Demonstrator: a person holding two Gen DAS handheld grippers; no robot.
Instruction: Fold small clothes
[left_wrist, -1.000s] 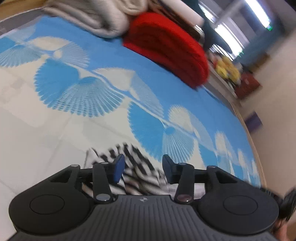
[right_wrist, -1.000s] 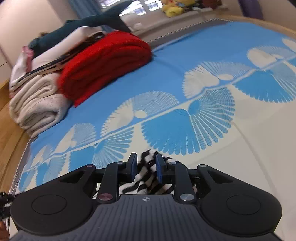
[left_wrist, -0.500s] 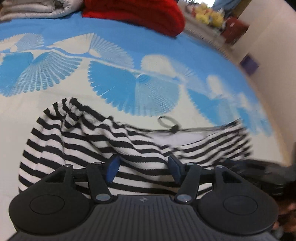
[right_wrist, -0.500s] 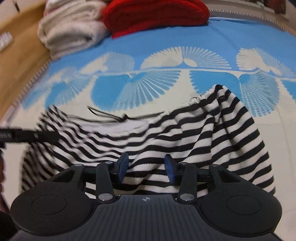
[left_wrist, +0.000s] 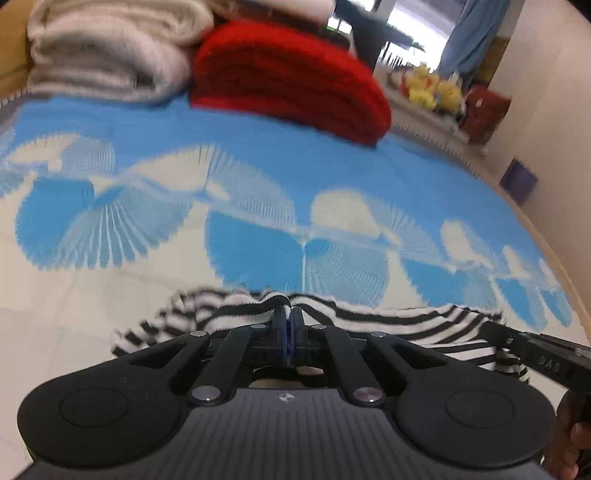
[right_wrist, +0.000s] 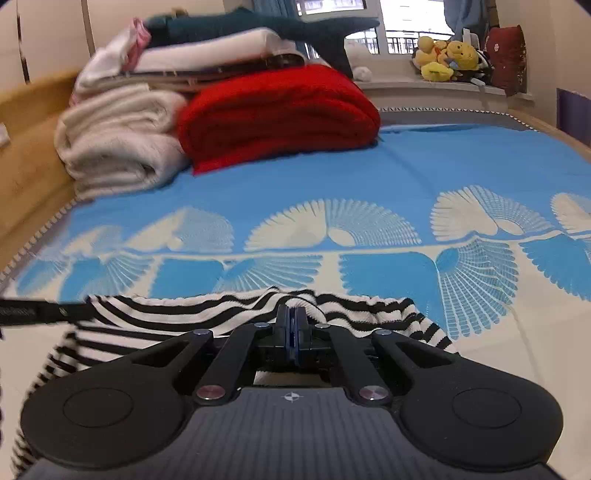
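1. The scene was a bed (right_wrist: 443, 166) covered in a blue and cream sheet printed with fan shapes, seen from two cameras mounted low on hand-held tongs.
2. A black-and-white striped garment (right_wrist: 192, 308) lay bunched on the cream part of the sheet, at the near side of the bed. In the left view it (left_wrist: 388, 317) spread out to the right of the tongs.
3. The left tongs (left_wrist: 287, 321) were pressed together, pinching a raised fold of the garment between their blue pads.
4. The right tongs (right_wrist: 292, 321) were likewise pressed together on a ridge of the striped cloth, which rose up around their tips.
5. The two pairs of tongs held the garment at separate spots along its upper edge. In the left view, the black body of the right tongs showed at the right edge; in the right view, a dark bar at the left edge touched the cloth.
6. At the far side of the bed sat a folded red blanket (right_wrist: 280, 114), just beside a stack of cream towels (right_wrist: 118, 147) on its left.
7. More folded linen and a dark teal plush shark (right_wrist: 280, 27) rested on top of that stack.
8. Yellow soft toys (right_wrist: 447, 59) sat on a window ledge beyond the bed.
9. The left view was blurred.
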